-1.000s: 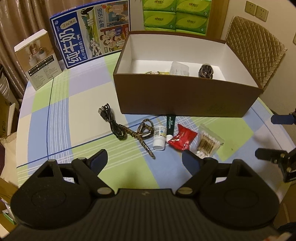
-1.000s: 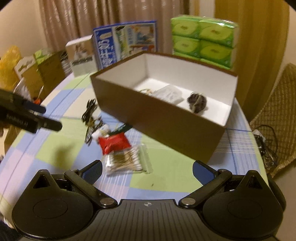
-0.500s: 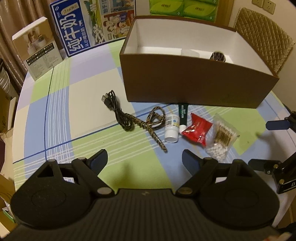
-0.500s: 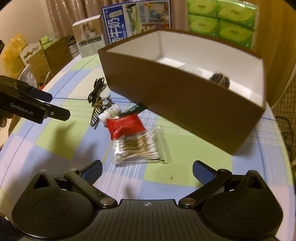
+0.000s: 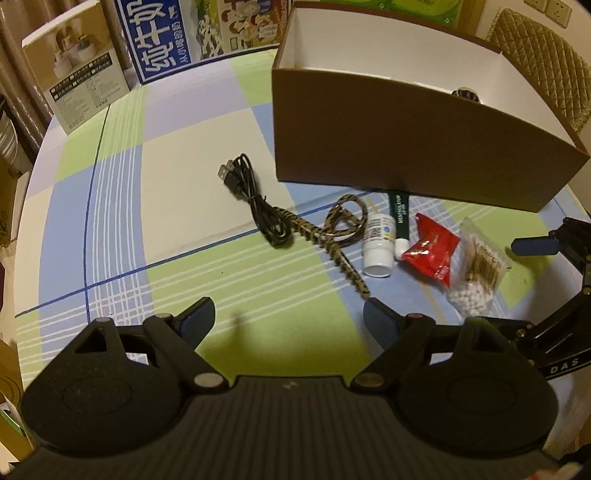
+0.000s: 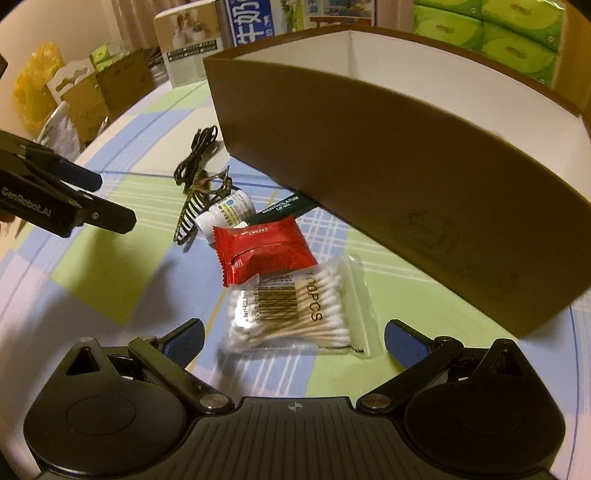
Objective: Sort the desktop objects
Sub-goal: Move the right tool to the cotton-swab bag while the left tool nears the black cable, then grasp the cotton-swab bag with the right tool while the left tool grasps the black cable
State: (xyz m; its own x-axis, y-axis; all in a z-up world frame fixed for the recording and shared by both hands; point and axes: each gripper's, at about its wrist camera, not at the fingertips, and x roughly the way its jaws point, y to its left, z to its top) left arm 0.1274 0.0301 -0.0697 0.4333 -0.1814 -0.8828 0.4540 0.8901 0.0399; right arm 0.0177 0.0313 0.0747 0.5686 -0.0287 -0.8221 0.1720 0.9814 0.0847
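Observation:
A brown box (image 5: 406,140) with a white inside stands on the checked tablecloth. In front of it lie a black USB cable (image 5: 255,199), a striped cord (image 5: 332,236), a white pill bottle (image 5: 378,243), a green tube (image 5: 399,214), a red packet (image 5: 432,251) and a bag of cotton swabs (image 5: 476,273). My left gripper (image 5: 288,321) is open and empty, short of the cord. My right gripper (image 6: 293,338) is open, its fingers on either side of the swab bag (image 6: 295,317), low over the table. The red packet (image 6: 258,251) lies just beyond.
A blue milk carton box (image 5: 195,33) and a white product box (image 5: 77,70) stand at the table's far left. Green tissue packs (image 6: 509,40) stand behind the brown box. A quilted chair (image 5: 543,62) is at the right. A dark object (image 5: 466,94) lies inside the box.
Both grippers have moved lower and nearer to the items. The right gripper has closed in on the swab bag, which now lies between its open fingers.

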